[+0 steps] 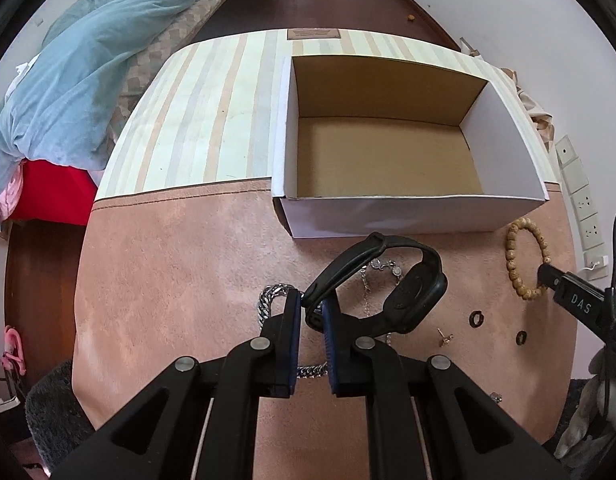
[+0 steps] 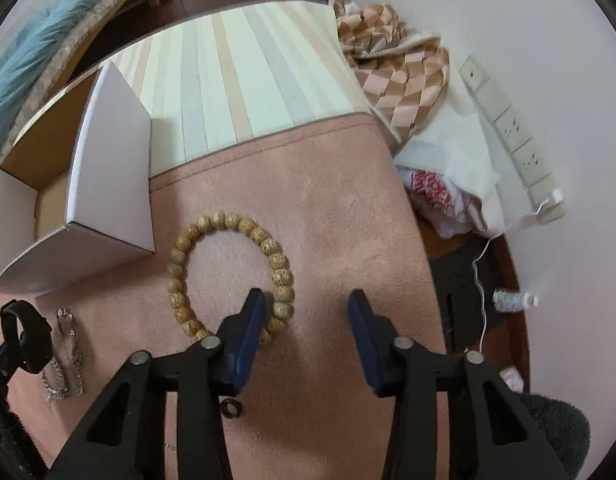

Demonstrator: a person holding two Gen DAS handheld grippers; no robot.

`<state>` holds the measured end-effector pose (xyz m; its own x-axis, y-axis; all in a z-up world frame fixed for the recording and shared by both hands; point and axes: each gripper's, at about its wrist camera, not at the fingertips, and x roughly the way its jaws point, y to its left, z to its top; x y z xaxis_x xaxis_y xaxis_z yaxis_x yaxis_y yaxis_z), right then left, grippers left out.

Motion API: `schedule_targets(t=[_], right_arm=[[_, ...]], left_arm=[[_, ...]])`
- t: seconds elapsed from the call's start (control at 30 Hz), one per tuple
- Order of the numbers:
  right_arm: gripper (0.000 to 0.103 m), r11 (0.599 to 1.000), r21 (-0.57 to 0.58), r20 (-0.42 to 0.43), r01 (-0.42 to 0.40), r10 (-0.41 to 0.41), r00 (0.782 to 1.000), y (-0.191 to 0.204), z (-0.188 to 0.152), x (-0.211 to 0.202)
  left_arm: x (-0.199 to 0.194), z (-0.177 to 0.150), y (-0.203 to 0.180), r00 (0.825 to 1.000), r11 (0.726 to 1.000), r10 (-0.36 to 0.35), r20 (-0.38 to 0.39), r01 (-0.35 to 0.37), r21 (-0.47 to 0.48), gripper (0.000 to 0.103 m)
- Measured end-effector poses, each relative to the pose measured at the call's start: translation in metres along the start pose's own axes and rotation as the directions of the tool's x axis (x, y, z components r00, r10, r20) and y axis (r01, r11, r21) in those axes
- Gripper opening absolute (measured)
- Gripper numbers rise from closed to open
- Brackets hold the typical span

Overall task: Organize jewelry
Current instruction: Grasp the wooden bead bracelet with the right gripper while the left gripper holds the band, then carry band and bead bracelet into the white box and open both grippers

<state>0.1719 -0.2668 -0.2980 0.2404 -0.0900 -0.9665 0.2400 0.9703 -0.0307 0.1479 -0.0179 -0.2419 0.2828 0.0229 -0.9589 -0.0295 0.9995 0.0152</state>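
My left gripper [image 1: 311, 308] is shut on the strap of a black smartwatch [image 1: 416, 300] and holds it above the pink cloth, just in front of the empty white cardboard box [image 1: 408, 216]. A silver curb chain [image 1: 270, 300] and a thin silver bracelet [image 1: 384, 268] lie under the watch. My right gripper [image 2: 306, 306] is open, its left finger beside a wooden bead bracelet [image 2: 224, 224] lying flat on the cloth; this bracelet also shows in the left wrist view [image 1: 516, 256]. The watch [image 2: 28, 340] and silver chains [image 2: 68, 356] show at the right wrist view's left edge.
Two small black rings [image 1: 477, 318] [image 1: 522, 337], a gold earring [image 1: 444, 338] and a small stud [image 1: 496, 397] lie on the cloth. A ring [image 2: 231, 407] lies under my right gripper. A bed with blue blanket [image 1: 80, 80] stands left. Wall sockets [image 2: 520, 148] and folded cloth [image 2: 392, 76] are to the right.
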Motion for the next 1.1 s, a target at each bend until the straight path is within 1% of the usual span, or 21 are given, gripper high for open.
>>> schedule_targets(t=[0.07, 0.13, 0.17, 0.3, 0.4, 0.57, 0.67, 0.8, 0.87, 0.93, 1.03, 1.1], right_arm=[[0.023, 1.000, -0.019, 0.007, -0.020, 0.020, 1.000, 0.002, -0.001, -0.003], [0.009, 0.998, -0.066, 0.014, -0.004, 0.005, 1.000, 0.010, -0.002, -0.005], [0.009, 0.997, -0.077, 0.018, 0.000, 0.001, 1.000, 0.013, -0.004, -0.004], [0.009, 0.996, -0.074, 0.025, -0.042, 0.044, 0.999, 0.014, -0.011, -0.013], [0.009, 0.995, -0.076, 0.058, -0.070, 0.075, 0.996, 0.017, -0.017, -0.034], [0.009, 0.987, -0.125, 0.123, -0.105, 0.121, 0.985, 0.022, -0.020, -0.079], [0.009, 0.980, -0.156, 0.160, -0.125, 0.150, 0.976, 0.029, -0.022, -0.110], [0.009, 0.969, -0.187, 0.205, -0.163, 0.201, 0.958, 0.038, -0.018, -0.150], [0.009, 0.962, -0.201, 0.219, -0.187, 0.230, 0.948, 0.042, -0.013, -0.168], [0.009, 0.951, -0.224, 0.242, -0.211, 0.264, 0.934, 0.049, -0.006, -0.187], [0.009, 0.942, -0.262, 0.275, -0.211, 0.282, 0.919, 0.063, 0.003, -0.207], [0.009, 0.934, -0.287, 0.286, -0.212, 0.295, 0.912, 0.075, 0.012, -0.214]], left_arm=[[0.002, 0.000, 0.000, 1.000, 1.000, 0.001, -0.003, -0.001, 0.000, 0.008], [0.001, -0.003, -0.001, 1.000, 1.000, -0.001, -0.008, 0.001, 0.001, 0.008], [0.000, -0.003, -0.002, 1.000, 1.000, -0.002, -0.008, 0.002, 0.001, 0.008], [-0.008, -0.005, 0.000, 1.000, 1.000, -0.015, -0.006, 0.015, -0.005, 0.008], [-0.022, -0.007, 0.001, 1.000, 1.000, -0.027, 0.015, 0.027, -0.001, 0.008], [-0.052, -0.007, 0.005, 0.997, 0.999, -0.044, 0.058, 0.044, 0.003, 0.008], [-0.071, -0.003, 0.007, 0.994, 0.998, -0.055, 0.090, 0.055, -0.001, 0.008], [-0.095, 0.006, 0.010, 0.989, 0.997, -0.070, 0.132, 0.071, -0.005, 0.008], [-0.107, 0.013, 0.013, 0.985, 0.997, -0.078, 0.151, 0.080, -0.007, 0.008], [-0.115, 0.020, 0.015, 0.983, 0.996, -0.083, 0.166, 0.086, -0.009, 0.008], [-0.123, 0.035, 0.017, 0.979, 0.993, -0.110, 0.174, 0.114, -0.011, 0.008], [-0.123, 0.044, 0.018, 0.978, 0.993, -0.117, 0.175, 0.119, -0.003, 0.008]])
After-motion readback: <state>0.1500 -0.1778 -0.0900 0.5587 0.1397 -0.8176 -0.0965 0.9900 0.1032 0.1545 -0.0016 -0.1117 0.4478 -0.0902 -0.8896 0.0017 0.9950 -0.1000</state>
